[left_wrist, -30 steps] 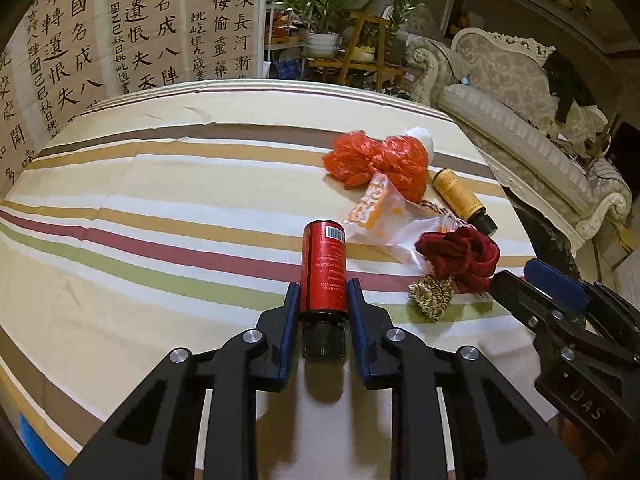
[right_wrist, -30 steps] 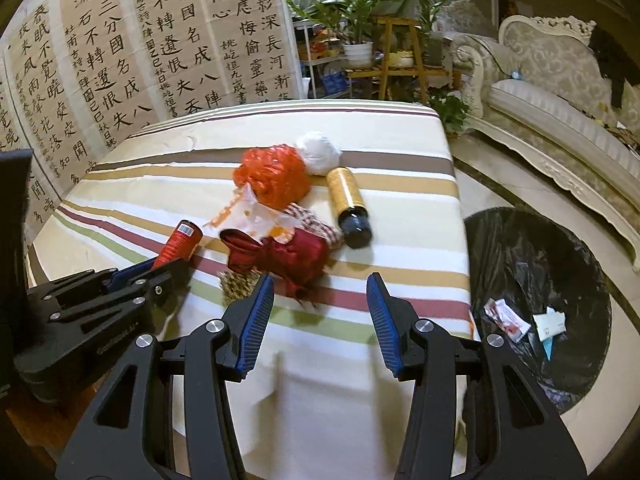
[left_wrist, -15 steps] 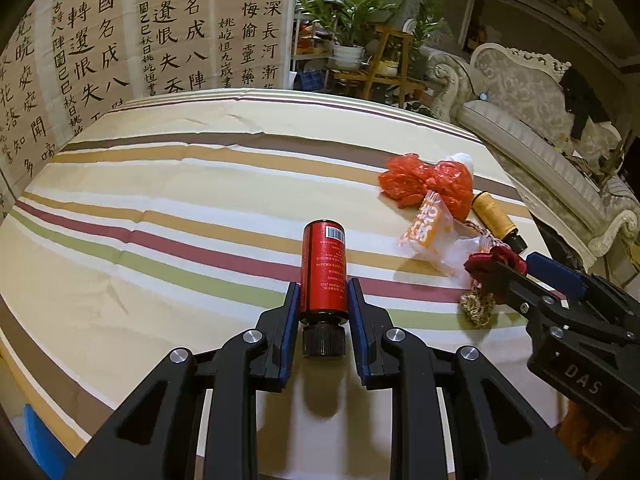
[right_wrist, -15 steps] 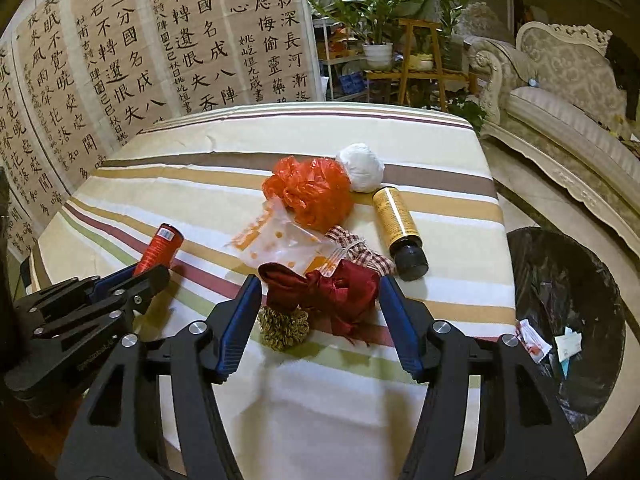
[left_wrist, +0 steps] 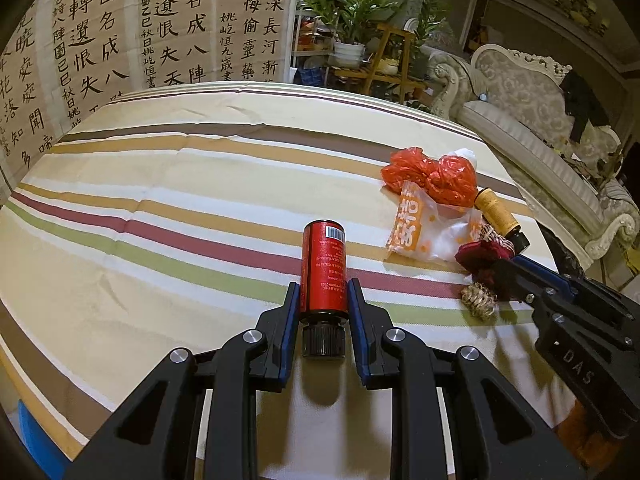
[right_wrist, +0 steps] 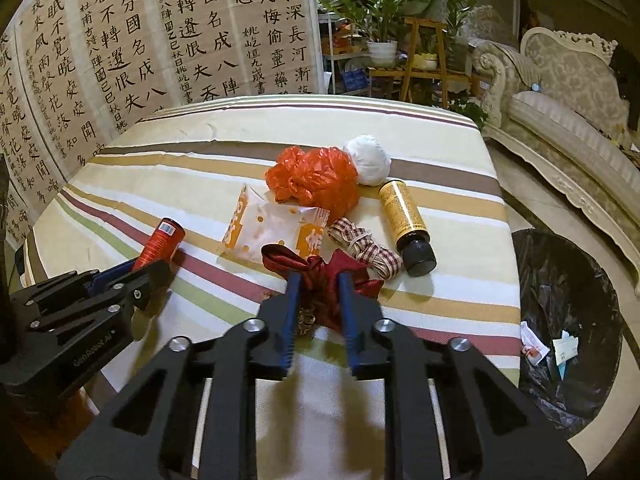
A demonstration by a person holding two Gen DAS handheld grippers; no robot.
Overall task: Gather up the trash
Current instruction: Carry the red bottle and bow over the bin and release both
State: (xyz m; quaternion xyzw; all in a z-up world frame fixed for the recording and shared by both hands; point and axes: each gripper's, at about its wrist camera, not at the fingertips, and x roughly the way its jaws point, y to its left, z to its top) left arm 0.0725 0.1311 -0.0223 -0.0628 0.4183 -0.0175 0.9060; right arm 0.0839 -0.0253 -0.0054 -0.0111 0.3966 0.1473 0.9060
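My left gripper is shut on a red bottle with a black cap, held over the striped tablecloth; it also shows in the right wrist view. My right gripper is shut on a dark red ribbon bow, which lies on the table among other trash. Beside it lie a white-and-orange wrapper, an orange plastic bag, a white paper ball, a yellow bottle, a checked ribbon bundle and a golden tassel.
A black-lined trash bin with several scraps stands on the floor right of the table. A sofa lies further right. A calligraphy screen and potted plants stand behind the table.
My right gripper moved forward over the dark red bow and closed on it. My left gripper kept hold of the red bottle and turned slightly left.
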